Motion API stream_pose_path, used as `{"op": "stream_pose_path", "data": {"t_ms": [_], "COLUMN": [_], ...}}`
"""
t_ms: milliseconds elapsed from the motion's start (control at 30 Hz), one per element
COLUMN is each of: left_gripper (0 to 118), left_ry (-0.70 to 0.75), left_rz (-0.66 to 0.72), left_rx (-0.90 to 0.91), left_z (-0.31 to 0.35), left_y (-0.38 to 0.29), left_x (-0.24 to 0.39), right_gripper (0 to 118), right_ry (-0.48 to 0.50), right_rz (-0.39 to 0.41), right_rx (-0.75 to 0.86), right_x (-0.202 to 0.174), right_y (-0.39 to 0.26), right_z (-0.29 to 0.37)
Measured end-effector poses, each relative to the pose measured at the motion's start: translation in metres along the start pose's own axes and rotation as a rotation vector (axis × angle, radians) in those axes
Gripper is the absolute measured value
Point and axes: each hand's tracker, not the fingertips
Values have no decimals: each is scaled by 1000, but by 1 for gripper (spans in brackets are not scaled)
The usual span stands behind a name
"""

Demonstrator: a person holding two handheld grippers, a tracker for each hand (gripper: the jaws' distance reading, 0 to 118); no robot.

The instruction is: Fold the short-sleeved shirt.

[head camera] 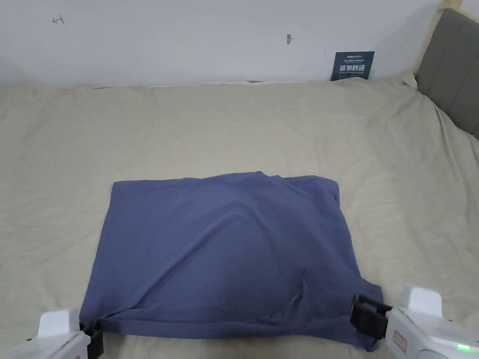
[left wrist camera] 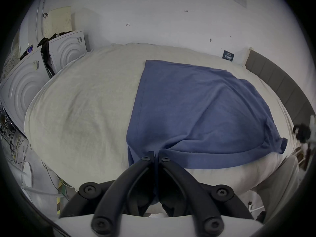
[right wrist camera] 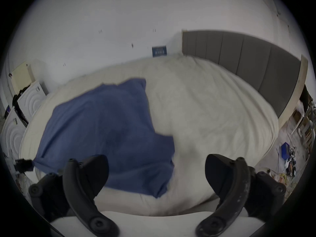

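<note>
A: Shirt [head camera: 224,252], blue, lies spread on the bed [head camera: 234,126], its near hem by the bed's front edge. What has hold of it?

B: The left gripper [left wrist camera: 155,157]. Its jaws are pressed together on the shirt's near left corner, and the cloth bunches up between them. The right gripper [right wrist camera: 156,170] has its jaws wide apart with nothing between them; it hovers just beside the shirt's near right corner, where a short sleeve pokes out.

A: And the shirt itself?

B: Roughly rectangular and lightly wrinkled, with a soft ridge across the middle. Its far edge is uneven.

A: What surrounds it?

B: A rumpled beige sheet covers the whole bed. To the shirt's right stands a grey padded headboard [right wrist camera: 248,56]. Beyond the shirt, a white wall [head camera: 187,37] runs along the bed's far side, and a small dark sign [head camera: 352,65] leans there. Left of the shirt, off the bed, white moulded panels [left wrist camera: 25,86] are stacked. Cables and clutter lie on the floor [right wrist camera: 289,158] by the headboard end.
</note>
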Motion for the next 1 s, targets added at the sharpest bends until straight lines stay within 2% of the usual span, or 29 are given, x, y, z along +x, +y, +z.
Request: {"op": "stream_pose_path", "data": {"t_ms": [100,133,167,200,233,267,300,433,567,700,867,1000], "left_gripper": [4,4,4,4,4,4,4,4,4,4,4,4], "left_ry": [0,4,6,6,8,9,9,8,4,5,24,39], "left_rz": [4,3,1,-1,-2,-1,-1,20,60,109,90,37], "left_rx": [3,4,3,1,1,2,1,13,39,97,126,79], "left_z": [-1,-2,-3,-3,-3,-3,-2,1,2,-4,-29,-66], "left_y": [3,3,3,4,4,3,3,8,27,60,108,139], "left_x": [0,2,3,3,3,4,4,2,1,1,6,10], "right_gripper": [114,108,96,77,41,21,17,6,6,6,6,6], "right_ry": [19,21,22,28,38,44,49,86,91,103,109,90], "right_rz": [43,64,77,84,80,75,69,45,121,160,183,181], "right_rx": [-111,-132,-145,-149,-148,-150,-153,-48,84,174,186,124], "right_x": [-4,-6,-9,-12,-13,-13,-13,-18,-24,-40,-57,-64], "right_y": [-13,-16,-18,-20,-21,-22,-21,-8,28,74,125,152], "right_z": [-24,-32,-39,-43,-46,-48,-48,-19,-2,-2,-38,-78]}}
